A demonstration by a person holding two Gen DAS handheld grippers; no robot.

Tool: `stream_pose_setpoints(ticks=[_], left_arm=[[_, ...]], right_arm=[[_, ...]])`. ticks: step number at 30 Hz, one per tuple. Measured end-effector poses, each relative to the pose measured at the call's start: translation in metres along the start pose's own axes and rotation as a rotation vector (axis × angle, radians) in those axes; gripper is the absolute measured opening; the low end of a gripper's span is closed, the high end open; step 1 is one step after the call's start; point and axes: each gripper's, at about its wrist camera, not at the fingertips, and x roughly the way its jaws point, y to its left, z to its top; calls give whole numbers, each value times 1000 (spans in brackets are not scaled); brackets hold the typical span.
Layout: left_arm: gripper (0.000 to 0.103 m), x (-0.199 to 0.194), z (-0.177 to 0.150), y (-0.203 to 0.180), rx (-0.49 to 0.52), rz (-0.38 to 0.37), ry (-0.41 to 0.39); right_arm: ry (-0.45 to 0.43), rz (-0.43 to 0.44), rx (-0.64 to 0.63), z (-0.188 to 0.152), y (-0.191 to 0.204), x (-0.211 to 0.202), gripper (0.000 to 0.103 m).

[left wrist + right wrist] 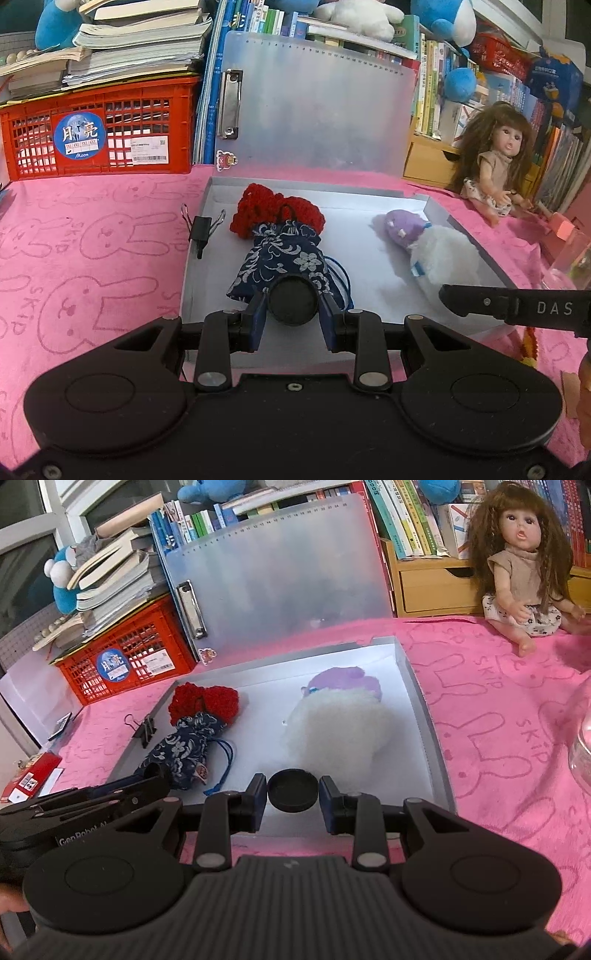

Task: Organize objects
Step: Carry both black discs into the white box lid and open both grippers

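Observation:
An open grey box lies on the pink cloth, its translucent lid standing up behind it. Inside are a red crochet pouch, a blue floral pouch and a white and purple plush. My left gripper is shut on a black round piece, held over the box's near edge just in front of the blue pouch. My right gripper is shut on a black round cap above the box's near end, in front of the plush. One right finger shows beside the plush.
A doll sits at the back right before shelves of books. A red crate under stacked books stands at the back left. A black binder clip lies by the box's left wall. Clear glassware is at the far right.

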Motion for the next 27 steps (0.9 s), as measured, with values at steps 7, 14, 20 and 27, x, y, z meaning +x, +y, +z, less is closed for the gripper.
stream_pose_setpoints(ticks=[7,14,20,27], left_arm=[[28,12,4,6,-6,19,8],[28,21,6,7,1,35,13],[28,25,7,6,14,48,13],[29,23,7,4,32,50,17]], right_arm=[[0,-39,-14,3,-1,5,35],[-2,-72,-29,8,-4,9,35],[9,-104,-19,11,-11,16,35],[27,-111,7,8,-18,17,33]])
